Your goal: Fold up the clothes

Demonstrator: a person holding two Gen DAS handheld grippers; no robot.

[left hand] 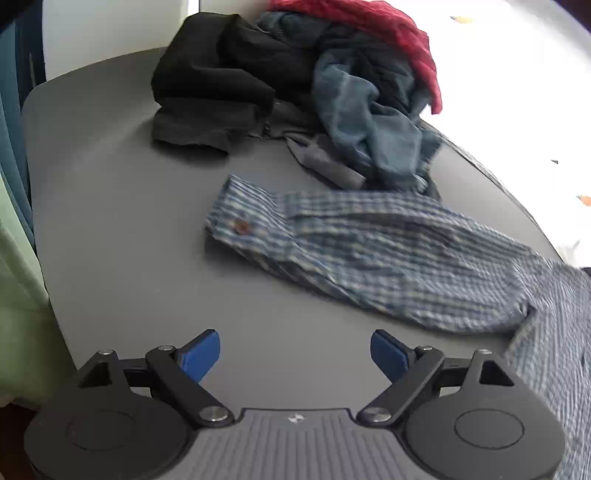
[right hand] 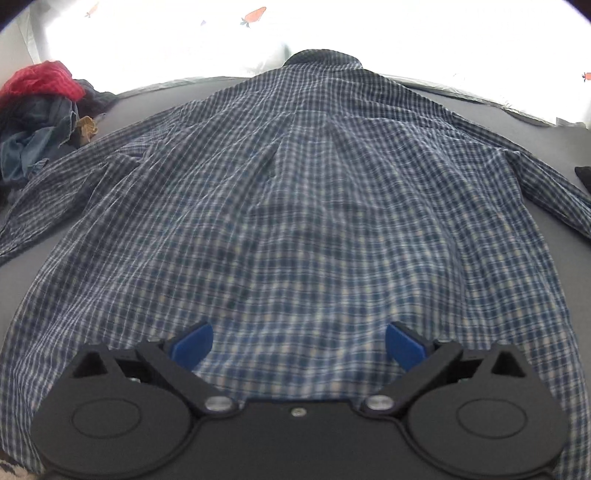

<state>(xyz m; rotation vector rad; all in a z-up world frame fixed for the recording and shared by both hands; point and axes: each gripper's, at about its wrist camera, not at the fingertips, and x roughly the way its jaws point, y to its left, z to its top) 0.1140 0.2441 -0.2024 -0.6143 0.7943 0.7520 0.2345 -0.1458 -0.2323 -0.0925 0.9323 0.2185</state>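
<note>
A blue checked shirt [right hand: 295,206] lies spread flat, back up, on the grey table [left hand: 122,221], collar at the far edge. Its left sleeve [left hand: 351,251] stretches across the table in the left wrist view, cuff with a brown button [left hand: 242,226] toward the left. My left gripper [left hand: 295,356] is open and empty, over bare table just short of the sleeve. My right gripper [right hand: 299,345] is open and empty, over the shirt's bottom hem area.
A pile of unfolded clothes sits at the table's far end: a black garment [left hand: 221,81], a blue denim piece [left hand: 362,122] and a red knit [left hand: 388,33]. The pile also shows in the right wrist view [right hand: 40,110]. A white patterned sheet [right hand: 332,33] lies beyond the table.
</note>
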